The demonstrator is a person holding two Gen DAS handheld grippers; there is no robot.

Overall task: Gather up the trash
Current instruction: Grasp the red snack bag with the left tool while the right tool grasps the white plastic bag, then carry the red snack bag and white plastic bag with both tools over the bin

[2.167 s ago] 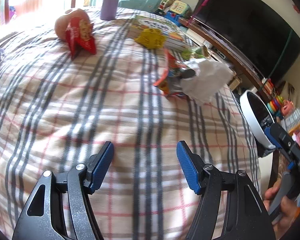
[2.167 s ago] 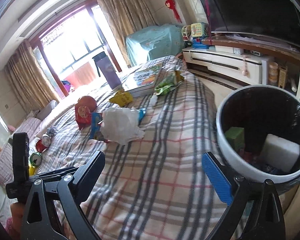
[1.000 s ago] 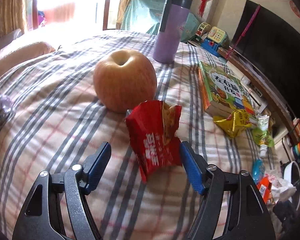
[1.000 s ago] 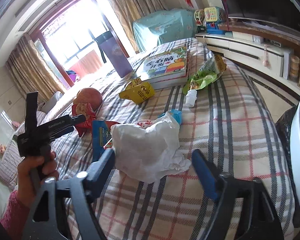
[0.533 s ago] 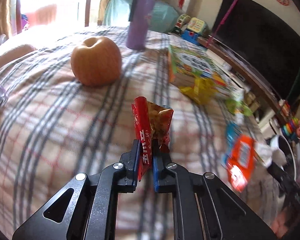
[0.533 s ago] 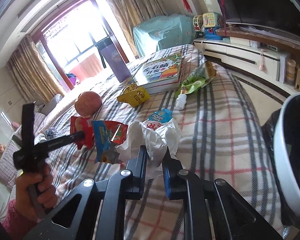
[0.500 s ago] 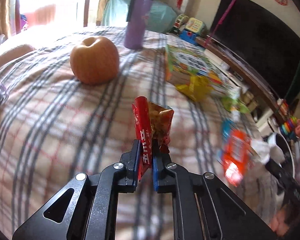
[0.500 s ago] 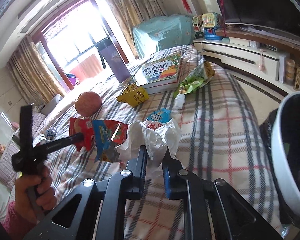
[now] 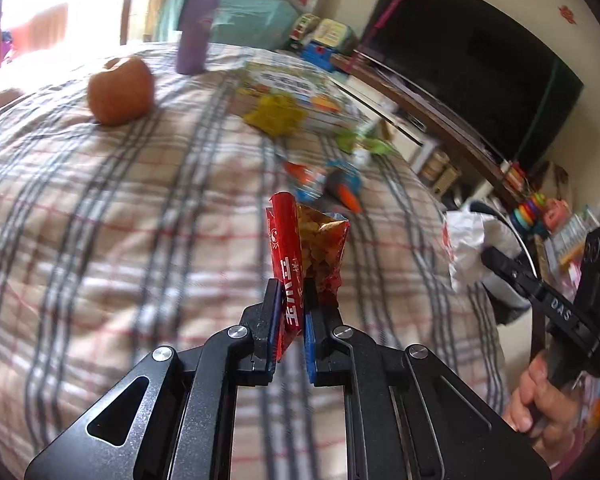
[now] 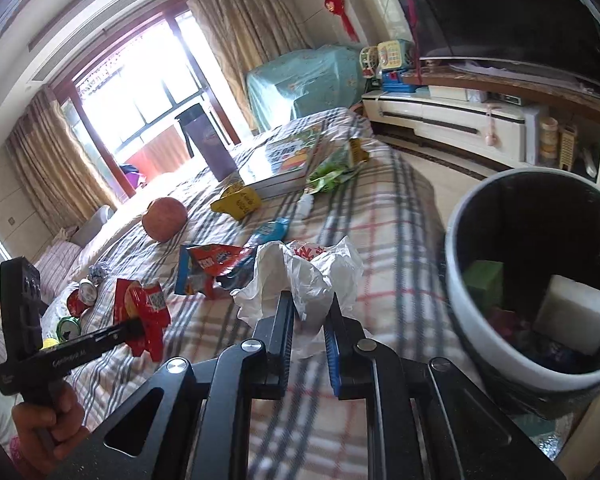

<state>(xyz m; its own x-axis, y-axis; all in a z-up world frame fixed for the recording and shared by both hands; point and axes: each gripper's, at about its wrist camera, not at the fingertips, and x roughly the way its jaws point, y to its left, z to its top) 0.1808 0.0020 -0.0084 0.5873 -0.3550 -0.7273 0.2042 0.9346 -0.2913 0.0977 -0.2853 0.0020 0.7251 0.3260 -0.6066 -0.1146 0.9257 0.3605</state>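
Note:
My left gripper (image 9: 291, 292) is shut on a red snack wrapper (image 9: 300, 252) and holds it upright above the plaid bed; it also shows in the right wrist view (image 10: 142, 312). My right gripper (image 10: 309, 312) is shut on a crumpled white plastic bag (image 10: 304, 268), held above the bed near its right edge; the bag also shows in the left wrist view (image 9: 466, 240). A white trash bin (image 10: 460, 304) with a black liner stands beside the bed, right of the right gripper, with trash inside.
On the plaid bed (image 10: 380, 232) lie an orange-blue wrapper (image 10: 208, 264), a blue packet (image 10: 270, 232), a yellow wrapper (image 10: 238, 202), a green wrapper (image 10: 332, 168), a book (image 10: 288, 160), an apple (image 10: 164, 218) and a purple bottle (image 9: 196, 28). Cans (image 10: 80, 300) lie far left. A TV stand (image 10: 460, 120) runs along the wall.
Both grippers, each holding its trash, have moved toward the bed's right edge and the bin. The bin now shows larger in the right wrist view.

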